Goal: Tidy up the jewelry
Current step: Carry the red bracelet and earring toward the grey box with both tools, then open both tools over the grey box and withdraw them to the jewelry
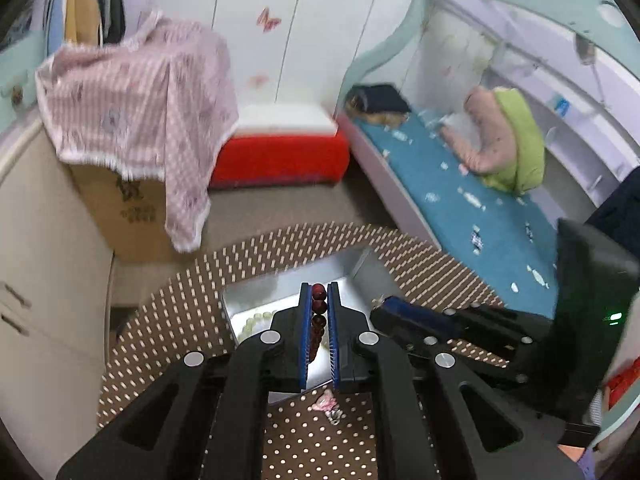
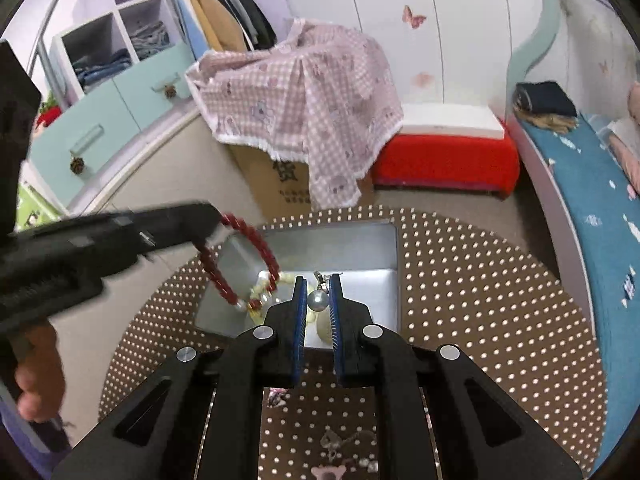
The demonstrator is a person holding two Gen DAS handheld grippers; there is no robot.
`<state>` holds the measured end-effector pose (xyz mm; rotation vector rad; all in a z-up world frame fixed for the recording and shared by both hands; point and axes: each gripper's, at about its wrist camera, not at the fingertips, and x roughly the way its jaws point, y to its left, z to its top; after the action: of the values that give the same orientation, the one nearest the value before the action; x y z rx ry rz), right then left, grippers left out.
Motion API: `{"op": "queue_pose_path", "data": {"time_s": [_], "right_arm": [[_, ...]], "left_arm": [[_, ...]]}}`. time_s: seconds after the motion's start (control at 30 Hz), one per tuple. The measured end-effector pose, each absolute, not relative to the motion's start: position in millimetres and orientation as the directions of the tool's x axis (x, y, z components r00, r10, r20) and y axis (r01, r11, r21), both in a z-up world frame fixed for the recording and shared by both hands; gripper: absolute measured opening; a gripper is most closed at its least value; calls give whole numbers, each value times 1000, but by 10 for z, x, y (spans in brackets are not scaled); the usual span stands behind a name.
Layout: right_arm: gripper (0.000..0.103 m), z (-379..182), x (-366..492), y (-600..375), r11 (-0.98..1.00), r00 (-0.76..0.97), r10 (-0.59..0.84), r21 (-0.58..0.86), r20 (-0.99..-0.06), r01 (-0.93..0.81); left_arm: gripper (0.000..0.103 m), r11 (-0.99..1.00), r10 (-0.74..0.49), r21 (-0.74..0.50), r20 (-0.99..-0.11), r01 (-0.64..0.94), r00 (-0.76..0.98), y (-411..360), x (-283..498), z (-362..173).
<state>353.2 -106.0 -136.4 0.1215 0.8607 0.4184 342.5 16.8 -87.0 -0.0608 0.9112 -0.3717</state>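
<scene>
My left gripper [image 1: 319, 289] is shut on a string of dark red beads [image 1: 319, 312], held above an open silver tin [image 1: 280, 280] on the round dotted table [image 1: 180, 320]. In the right wrist view the red bead bracelet [image 2: 240, 256] hangs as a loop from the left gripper [image 2: 216, 218] over the tin's left side. My right gripper [image 2: 317, 285] is shut on a silvery pearl pendant [image 2: 316, 301] with a small clasp on top, above the tin [image 2: 360, 248]. Pale green beads [image 2: 286, 280] lie inside the tin. The right gripper [image 1: 384, 310] shows to the right in the left wrist view.
Small pink charms lie on the table near me [image 1: 326, 402] [image 2: 328, 472]. Beyond the table stand a cardboard box under a pink checked cloth [image 2: 300, 100], a red stool [image 2: 444, 160], a bed with a blue sheet [image 2: 592, 200] and pale cabinets [image 2: 100, 128].
</scene>
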Motion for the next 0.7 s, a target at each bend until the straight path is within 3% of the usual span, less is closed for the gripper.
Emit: {"op": "queue_pose_path", "data": {"time_s": [0.27,0.4,0.5,0.6,0.67,0.7], "right_arm": [[12,-1495,3593,-1036,913,560,403,279,-724,-297],[14,-1484,3558,-1079,912,567,409,293,-715,-288],[14,-1440,3502,-1108,914,577,403,285,-710,-289],[14,-1358,3417,-1157,914,592,404,287,-697,-287],[24,-1280,3312,-1192,922,616,385,260,-687,-286],[41,-1252,3267,-1217,926,626,376,250,-683,-283]], "left_arm": [[8,943,-316,-203,-790,262,525,220,3466,-1094],[34,951,-298,-191,-781,245,548,245,3418,-1068],[36,951,-300,-198,-774,238,558,271,3347,-1046],[46,954,-295,-201,-760,222,579,304,3241,-1024],[48,957,-286,-194,-752,215,594,316,3147,-1009],[49,958,-284,-193,-749,213,598,321,3111,-1000]]}}
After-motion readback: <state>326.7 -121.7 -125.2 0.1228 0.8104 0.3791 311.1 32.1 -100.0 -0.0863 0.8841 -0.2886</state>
